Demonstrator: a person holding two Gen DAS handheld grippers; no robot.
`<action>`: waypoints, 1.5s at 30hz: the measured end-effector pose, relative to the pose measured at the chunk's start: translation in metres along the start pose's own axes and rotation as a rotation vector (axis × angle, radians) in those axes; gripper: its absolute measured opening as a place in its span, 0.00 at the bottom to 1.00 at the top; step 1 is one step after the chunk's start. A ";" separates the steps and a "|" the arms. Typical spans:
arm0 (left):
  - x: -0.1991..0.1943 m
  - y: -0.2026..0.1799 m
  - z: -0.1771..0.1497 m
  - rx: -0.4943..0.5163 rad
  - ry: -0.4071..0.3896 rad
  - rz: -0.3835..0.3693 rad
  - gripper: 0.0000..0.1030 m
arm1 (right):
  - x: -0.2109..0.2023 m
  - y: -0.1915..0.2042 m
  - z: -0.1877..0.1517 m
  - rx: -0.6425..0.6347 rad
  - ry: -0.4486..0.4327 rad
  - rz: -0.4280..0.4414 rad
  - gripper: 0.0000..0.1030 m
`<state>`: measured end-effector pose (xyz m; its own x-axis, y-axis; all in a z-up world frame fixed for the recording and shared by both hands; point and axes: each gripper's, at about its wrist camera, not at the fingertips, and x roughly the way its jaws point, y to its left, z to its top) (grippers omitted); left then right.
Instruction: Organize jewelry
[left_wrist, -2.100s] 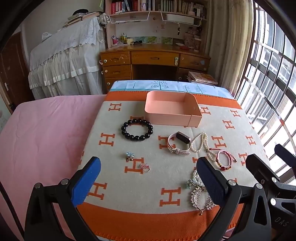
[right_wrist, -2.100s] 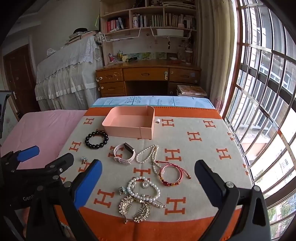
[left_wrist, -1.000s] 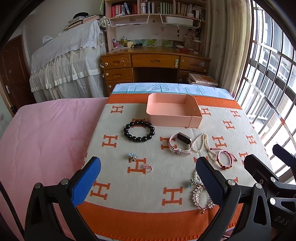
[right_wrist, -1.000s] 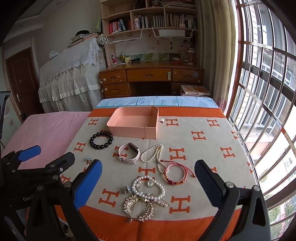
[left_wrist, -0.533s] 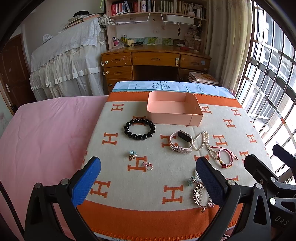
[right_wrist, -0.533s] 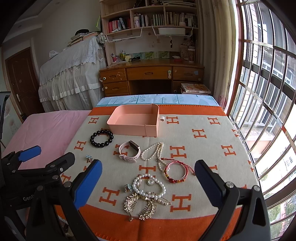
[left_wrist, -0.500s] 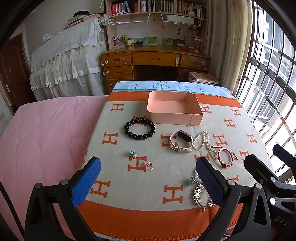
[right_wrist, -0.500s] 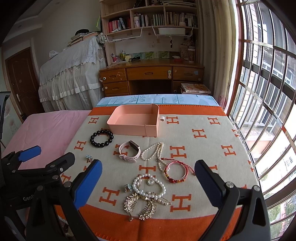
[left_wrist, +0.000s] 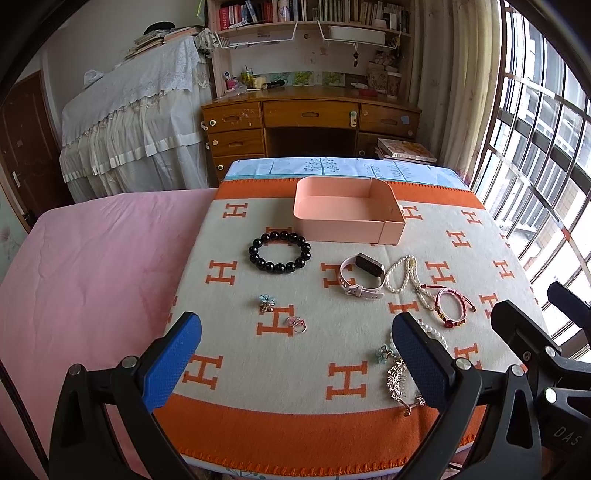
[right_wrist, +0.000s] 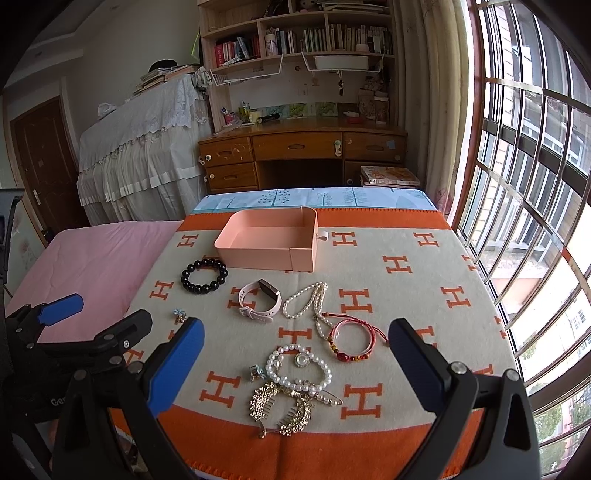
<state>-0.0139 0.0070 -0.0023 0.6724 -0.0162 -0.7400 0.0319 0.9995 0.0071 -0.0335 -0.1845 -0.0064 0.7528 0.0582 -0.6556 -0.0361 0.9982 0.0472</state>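
Observation:
A pink open box (left_wrist: 347, 210) (right_wrist: 269, 240) stands at the far middle of an orange-and-cream blanket (left_wrist: 332, 424). In front of it lie a black bead bracelet (left_wrist: 279, 252) (right_wrist: 204, 276), a pink watch (left_wrist: 362, 276) (right_wrist: 259, 301), a pearl necklace (right_wrist: 314, 299), a red cord bracelet (left_wrist: 450, 308) (right_wrist: 352, 339), a pearl bracelet (right_wrist: 299, 367), a gold hair comb (right_wrist: 280, 406) and two small rings (left_wrist: 266, 302) (left_wrist: 296, 324). My left gripper (left_wrist: 295, 362) is open and empty over the near edge. My right gripper (right_wrist: 295, 363) is open and empty, just right of the left one.
A pink bed sheet (left_wrist: 92, 266) lies to the left of the blanket. A wooden desk (left_wrist: 310, 122) with shelves stands behind. A barred window (right_wrist: 535, 184) runs along the right. A covered piece of furniture (left_wrist: 133, 122) stands at the back left.
Both grippers have drawn back and up slightly, so the blanket and jewelry sit a little lower and farther in view. Nothing on the blanket has moved.

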 end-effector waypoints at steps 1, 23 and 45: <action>-0.001 0.001 -0.001 0.000 -0.001 0.001 0.99 | -0.001 0.002 -0.002 0.000 0.000 0.000 0.98; -0.032 -0.001 0.001 0.020 -0.036 -0.052 0.99 | -0.030 -0.003 0.000 -0.004 -0.004 0.039 0.97; 0.060 -0.037 0.026 0.132 0.268 -0.270 0.97 | 0.065 -0.050 0.056 0.019 0.320 0.127 0.66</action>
<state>0.0441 -0.0316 -0.0292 0.4109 -0.2523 -0.8761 0.2879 0.9477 -0.1379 0.0539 -0.2308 -0.0089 0.4983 0.1856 -0.8469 -0.1014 0.9826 0.1557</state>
